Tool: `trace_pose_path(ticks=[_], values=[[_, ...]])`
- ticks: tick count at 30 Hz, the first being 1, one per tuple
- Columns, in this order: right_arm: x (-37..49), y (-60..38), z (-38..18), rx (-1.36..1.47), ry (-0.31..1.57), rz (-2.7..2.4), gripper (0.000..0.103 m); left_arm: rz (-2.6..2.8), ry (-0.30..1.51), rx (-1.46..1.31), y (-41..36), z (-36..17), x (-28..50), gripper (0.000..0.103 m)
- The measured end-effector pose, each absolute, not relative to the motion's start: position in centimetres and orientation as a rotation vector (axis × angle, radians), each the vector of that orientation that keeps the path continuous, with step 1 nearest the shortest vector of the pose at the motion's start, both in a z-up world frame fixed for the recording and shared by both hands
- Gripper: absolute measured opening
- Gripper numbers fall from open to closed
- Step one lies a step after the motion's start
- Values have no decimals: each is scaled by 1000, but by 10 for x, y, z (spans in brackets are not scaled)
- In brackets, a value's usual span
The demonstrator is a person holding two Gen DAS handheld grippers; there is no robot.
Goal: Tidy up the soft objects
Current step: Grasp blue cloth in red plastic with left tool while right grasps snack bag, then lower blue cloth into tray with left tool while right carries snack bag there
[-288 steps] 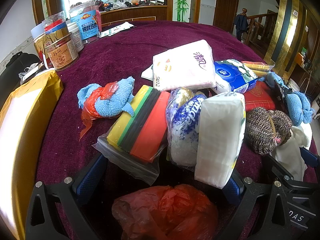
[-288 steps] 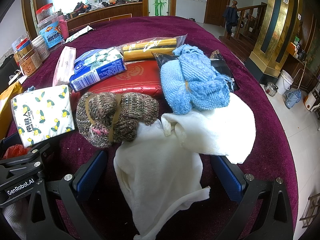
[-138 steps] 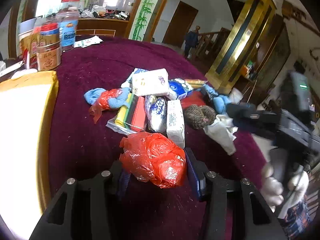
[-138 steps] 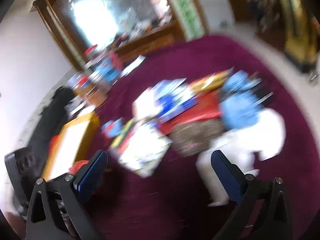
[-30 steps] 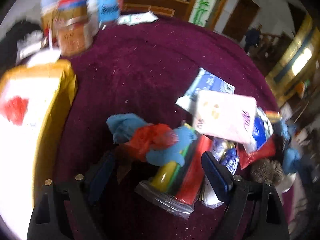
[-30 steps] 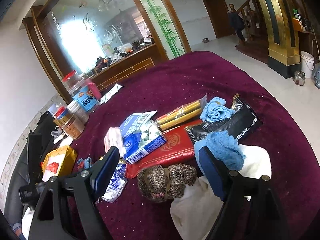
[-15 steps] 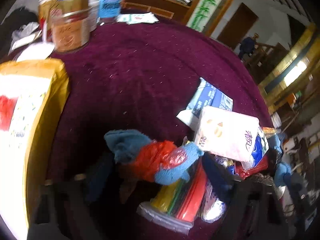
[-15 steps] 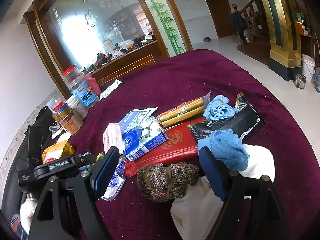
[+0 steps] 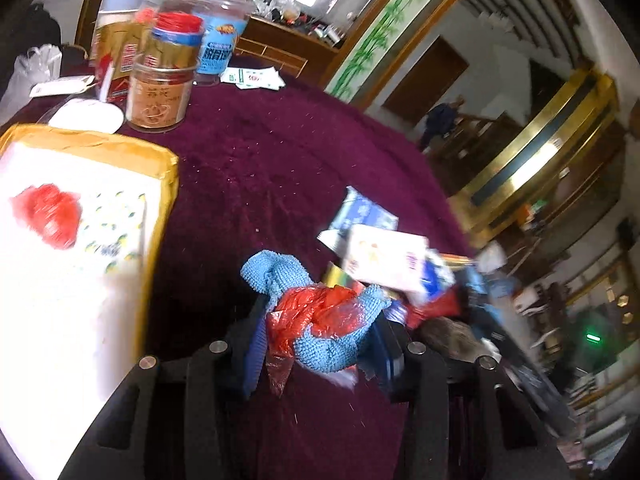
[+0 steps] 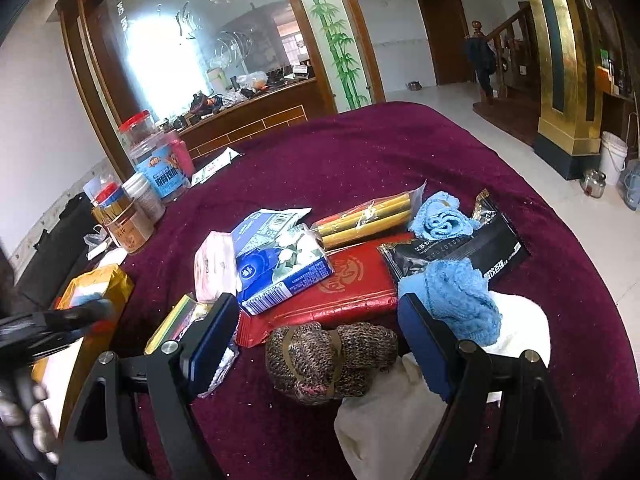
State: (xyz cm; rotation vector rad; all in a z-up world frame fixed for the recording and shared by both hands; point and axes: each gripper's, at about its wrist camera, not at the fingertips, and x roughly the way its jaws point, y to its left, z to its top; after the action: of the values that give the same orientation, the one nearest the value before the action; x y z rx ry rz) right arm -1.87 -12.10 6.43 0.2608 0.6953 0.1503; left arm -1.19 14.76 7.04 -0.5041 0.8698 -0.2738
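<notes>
My left gripper (image 9: 318,338) is shut on a blue knitted cloth wrapped with red plastic (image 9: 320,320), held above the maroon tablecloth (image 9: 260,168). To its left is a yellow-rimmed box (image 9: 160,184) holding a red plastic bag (image 9: 46,216) and a tissue pack. My right gripper (image 10: 316,320) is open and empty, hovering over a brown knitted bundle (image 10: 332,356). A white cloth (image 10: 404,424) and a blue knitted cloth (image 10: 460,296) lie at its right finger. The left gripper shows blurred in the right wrist view (image 10: 60,320).
Tissue packs (image 10: 280,260), a red packet (image 10: 344,284), yellow sticks in a bag (image 10: 368,216), a black packet (image 10: 472,248) and another blue cloth (image 10: 440,216) lie mid-table. Jars (image 9: 164,76) stand at the far left. The table edge drops to the floor on the right.
My left gripper has shut on the blue cloth with red plastic and lifted it off the pile, swinging left toward the box. The right gripper has barely moved.
</notes>
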Motion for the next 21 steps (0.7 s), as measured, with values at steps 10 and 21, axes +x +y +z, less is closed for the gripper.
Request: trace_pose_path(ticks=[10, 21], values=[[-25, -98, 69, 458, 807, 365, 81, -171, 793, -496, 251, 90, -88, 48], [22, -18, 32, 280, 1047, 323, 48, -76, 776, -588, 327, 66, -126, 48]])
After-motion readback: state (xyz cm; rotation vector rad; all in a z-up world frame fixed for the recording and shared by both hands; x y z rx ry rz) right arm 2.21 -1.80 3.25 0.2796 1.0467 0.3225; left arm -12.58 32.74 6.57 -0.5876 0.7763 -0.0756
